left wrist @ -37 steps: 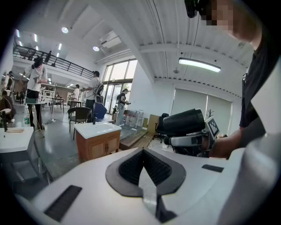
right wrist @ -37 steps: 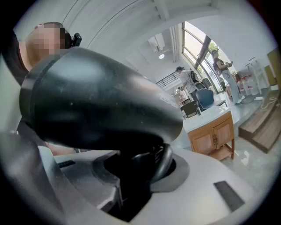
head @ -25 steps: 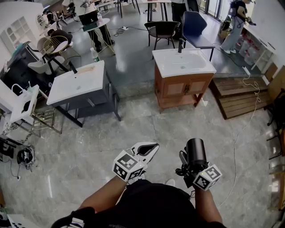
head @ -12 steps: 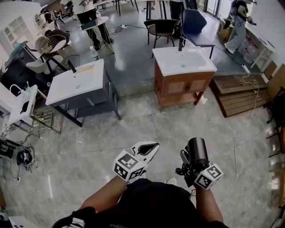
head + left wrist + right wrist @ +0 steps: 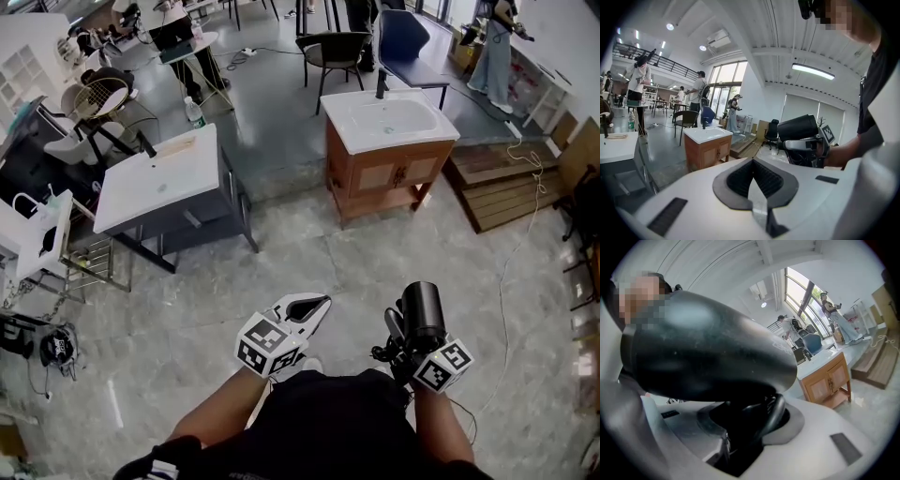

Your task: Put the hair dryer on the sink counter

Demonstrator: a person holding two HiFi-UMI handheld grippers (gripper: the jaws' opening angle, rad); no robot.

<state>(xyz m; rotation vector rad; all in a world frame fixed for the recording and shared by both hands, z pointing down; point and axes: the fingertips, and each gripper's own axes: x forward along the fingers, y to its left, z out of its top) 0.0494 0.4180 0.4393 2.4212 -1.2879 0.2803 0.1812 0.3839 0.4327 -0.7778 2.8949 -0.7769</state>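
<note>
My right gripper point(image 5: 405, 339) is shut on the handle of a black hair dryer point(image 5: 422, 307), whose barrel points ahead over the floor. In the right gripper view the dryer point(image 5: 708, 352) fills the upper frame, its handle and cord between the jaws point(image 5: 745, 427), which have just been opening slightly. My left gripper point(image 5: 309, 307) is shut and holds nothing; its pads point(image 5: 761, 180) meet in a line. From the left gripper view the dryer point(image 5: 799, 129) shows at the right. A white sink counter on a wooden cabinet point(image 5: 356, 131) stands ahead, far beyond both grippers.
A second white sink top on a grey cabinet point(image 5: 127, 202) stands ahead left, beside a metal rack point(image 5: 89, 253). A low wooden platform point(image 5: 506, 192) with a trailing cable lies right of the wooden cabinet. Chairs, tables and people fill the far end. Marble floor lies between me and the sinks.
Both grippers have advanced a little toward the sink counters, the right one still carrying the hair dryer. The left gripper stays shut and empty.
</note>
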